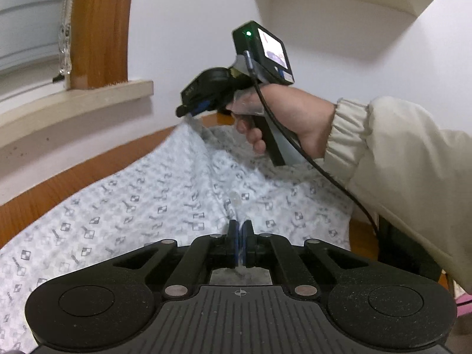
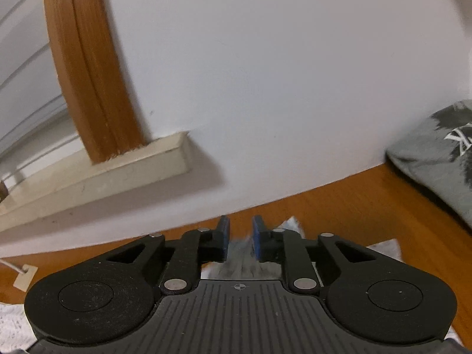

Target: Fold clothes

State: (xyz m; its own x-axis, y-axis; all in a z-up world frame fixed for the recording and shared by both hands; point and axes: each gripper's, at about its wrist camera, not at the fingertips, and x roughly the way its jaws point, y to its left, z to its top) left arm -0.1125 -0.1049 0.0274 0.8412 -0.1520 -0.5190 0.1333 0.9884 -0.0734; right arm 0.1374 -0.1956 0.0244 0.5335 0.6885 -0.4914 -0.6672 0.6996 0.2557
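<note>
Left wrist view shows the patterned shirt spread on the wooden counter below the window sill. The left claw pinches a ridge of its cloth; the right claw, nearer the sill, grips the far edge. Both should lift evenly, keeping the fabric taut, so the fold lands straight.

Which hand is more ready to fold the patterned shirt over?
Probably right: the right fingers hold the patterned shirt by its far edge, lifted off the table; the left fingers pinch its near edge low.
</note>
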